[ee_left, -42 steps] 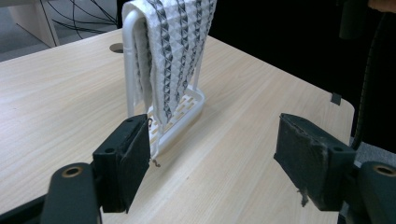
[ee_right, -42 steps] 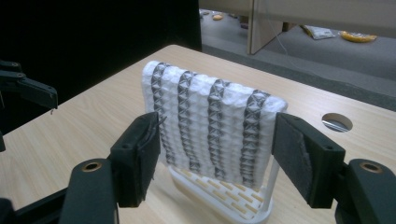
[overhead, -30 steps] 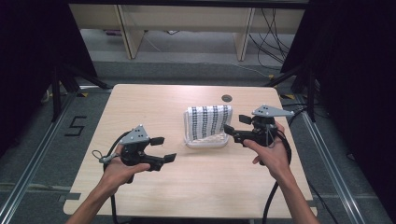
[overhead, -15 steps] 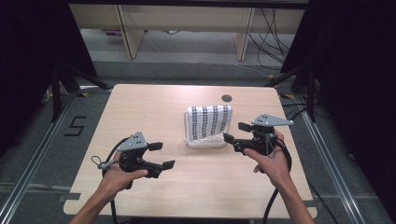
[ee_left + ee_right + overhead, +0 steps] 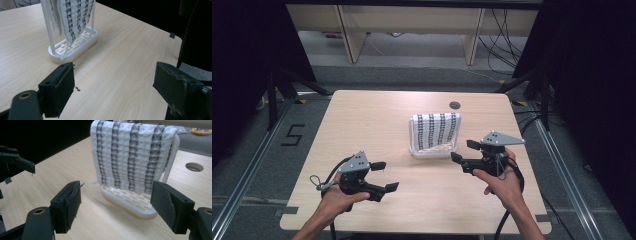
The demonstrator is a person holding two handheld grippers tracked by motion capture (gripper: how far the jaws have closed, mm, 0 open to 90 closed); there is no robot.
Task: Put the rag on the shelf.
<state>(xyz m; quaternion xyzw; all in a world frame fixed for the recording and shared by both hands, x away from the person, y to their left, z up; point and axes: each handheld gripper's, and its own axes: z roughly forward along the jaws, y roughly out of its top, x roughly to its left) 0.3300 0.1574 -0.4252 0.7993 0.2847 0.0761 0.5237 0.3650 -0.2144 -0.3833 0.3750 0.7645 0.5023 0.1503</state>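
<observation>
A white cloth (image 5: 435, 131) with dark patterned stripes is seen draped over a small white rack (image 5: 432, 150) that stands near the middle of the table (image 5: 362, 120), a little toward its far right. In the right gripper view the cloth (image 5: 132, 155) hangs in a flat panel down to the rack's slotted base (image 5: 130, 201); in the left gripper view its folds (image 5: 72, 17) are seen edge-on, with a loose cord trailing to the base (image 5: 75, 45).

The left tongs (image 5: 384, 176) are held low over the table, well apart from the rack, with the jaws spread wide and nothing between them; they have just been opening. The right tongs (image 5: 463, 151) are held just beside the rack, likewise released and empty.

The cloth is judged to be light, soft and limp, so it would sag and slide once lifted. The rack looks light and thin-framed and could be tipped or dragged if the cloth is pulled sideways. A hold is best taken at the upper corners, near the top rail, and the cloth lifted upward.
</observation>
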